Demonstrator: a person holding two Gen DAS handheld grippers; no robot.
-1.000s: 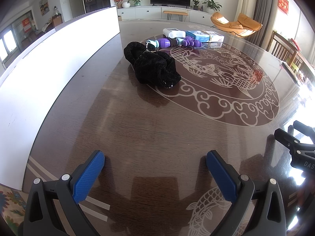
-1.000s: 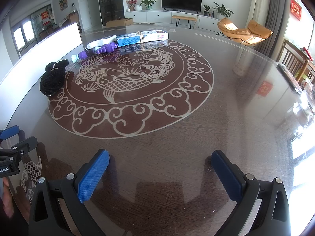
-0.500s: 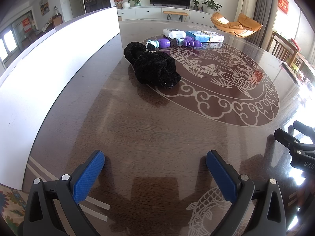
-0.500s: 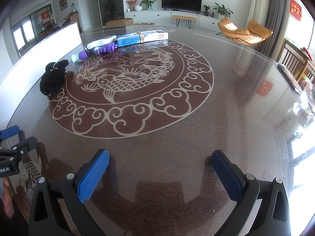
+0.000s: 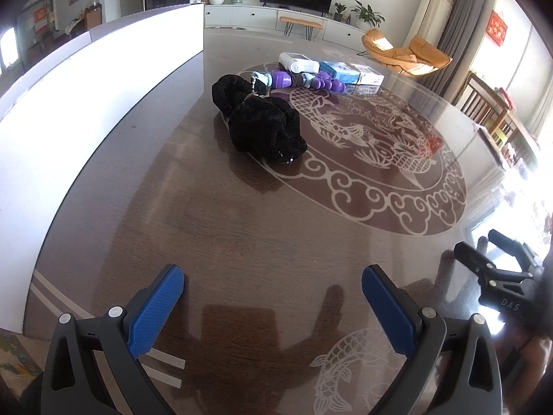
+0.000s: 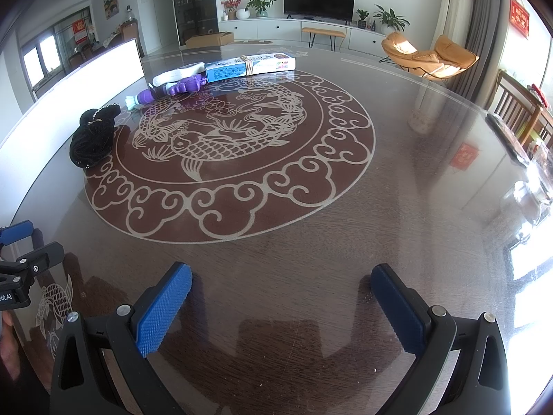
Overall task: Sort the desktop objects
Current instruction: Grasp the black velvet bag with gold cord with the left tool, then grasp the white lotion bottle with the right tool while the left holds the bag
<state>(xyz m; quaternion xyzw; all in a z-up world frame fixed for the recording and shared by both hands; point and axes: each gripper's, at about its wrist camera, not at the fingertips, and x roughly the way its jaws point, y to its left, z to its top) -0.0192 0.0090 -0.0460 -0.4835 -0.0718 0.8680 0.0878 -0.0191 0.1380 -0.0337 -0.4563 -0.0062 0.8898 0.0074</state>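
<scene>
left wrist view: the left tongs (image 5: 273, 292) hang spread over the near edge of the bench (image 5: 242, 235), pinching nothing. a black cloth bundle (image 5: 262, 121) lies toward the bench's left edge, just beside a white board (image 5: 86, 103). behind it sit a purple toy (image 5: 304, 81), a white case (image 5: 299, 64) and a blue box (image 5: 350, 74), possibly touching.

right wrist view: the right tongs (image 6: 281, 295) are spread and empty above the near edge. the bundle (image 6: 91, 136), toy (image 6: 171, 90) and box (image 6: 250, 65) line the far left edge.
</scene>
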